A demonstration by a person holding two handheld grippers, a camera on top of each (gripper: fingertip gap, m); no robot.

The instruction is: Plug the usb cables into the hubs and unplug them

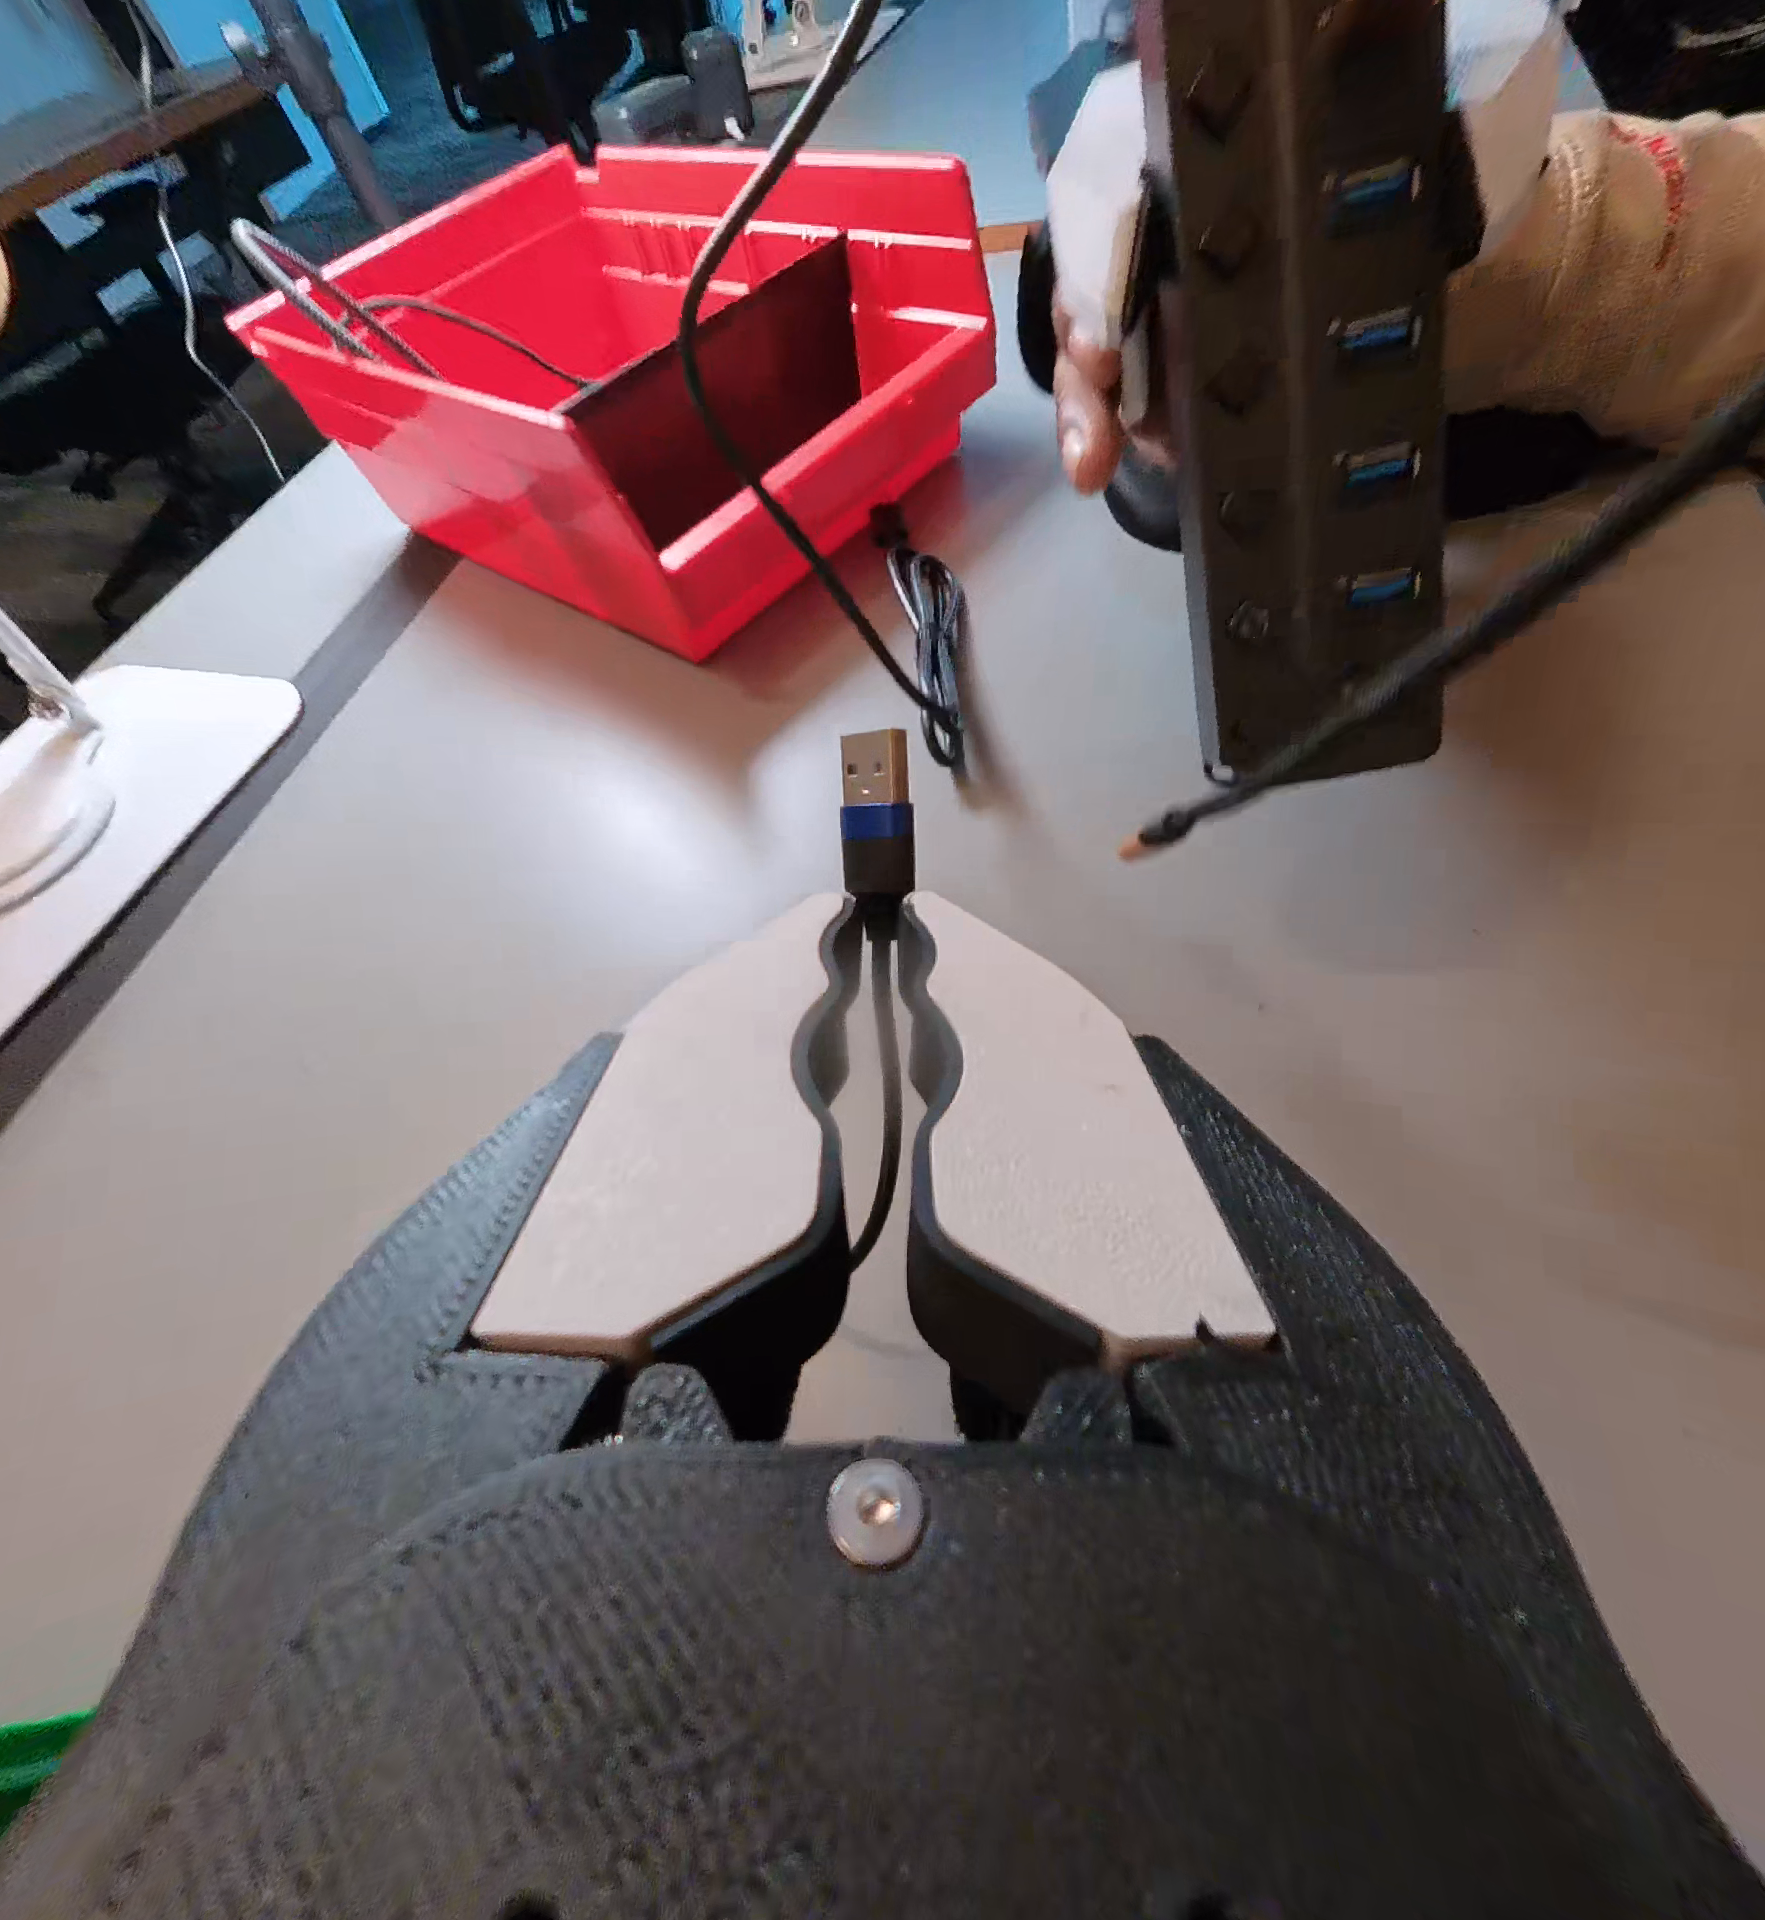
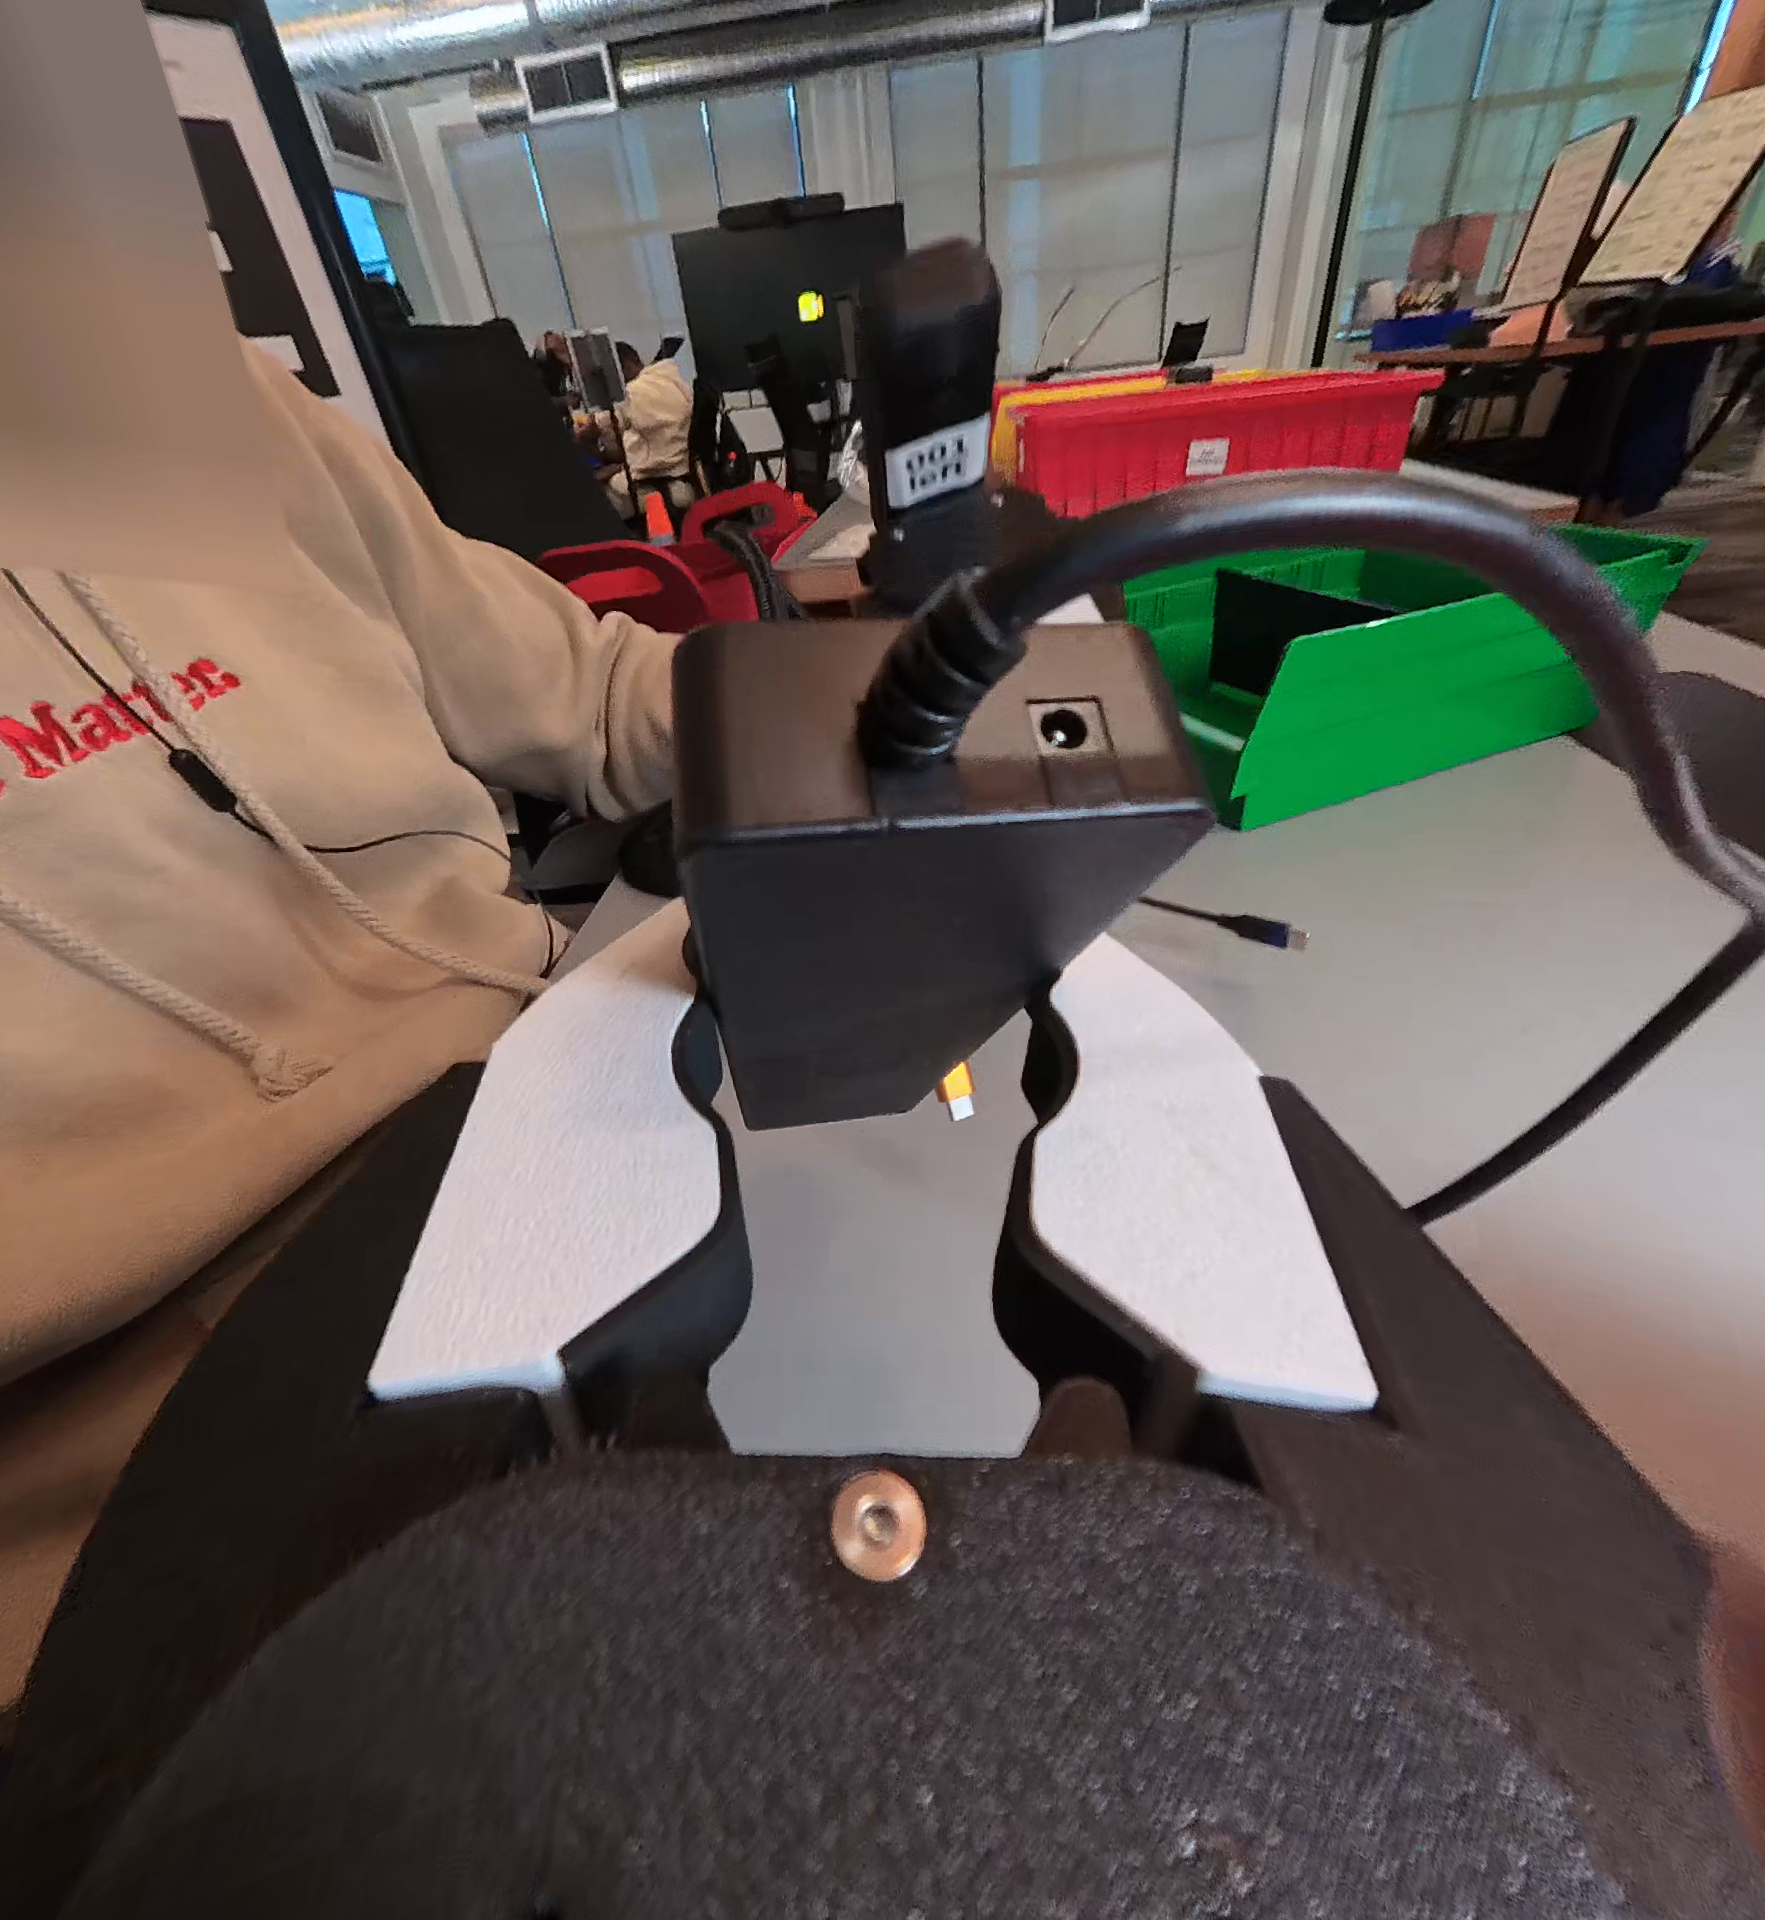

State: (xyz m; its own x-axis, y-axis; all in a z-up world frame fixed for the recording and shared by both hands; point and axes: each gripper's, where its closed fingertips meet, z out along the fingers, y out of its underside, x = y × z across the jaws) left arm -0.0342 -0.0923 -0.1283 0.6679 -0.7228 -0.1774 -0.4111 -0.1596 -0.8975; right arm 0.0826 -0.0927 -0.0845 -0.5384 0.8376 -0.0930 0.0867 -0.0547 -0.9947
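USB plug (image 1: pixel 874 805) in left tongs (image 1: pixel 876 914), hub (image 2: pixel 899 862) labelless

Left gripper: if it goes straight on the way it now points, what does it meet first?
Probably the bundled black cable on the table, ahead of the left gripper and its USB plug. The red bin lies farther, slightly left; depth is unclear.

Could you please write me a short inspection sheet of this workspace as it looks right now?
Surface: grey table, mostly bare.
Job's things: black hub held upright off the table; USB plug pointing forward.
Clutter: red bin, green bin, white stand base.
Tongs: left tongs shut on the plug's cable; right tongs grip the hub.
Cables: thin black cable crossing the red bin; hub's thick lead.
Surroundings: office desks, screens, seated people.
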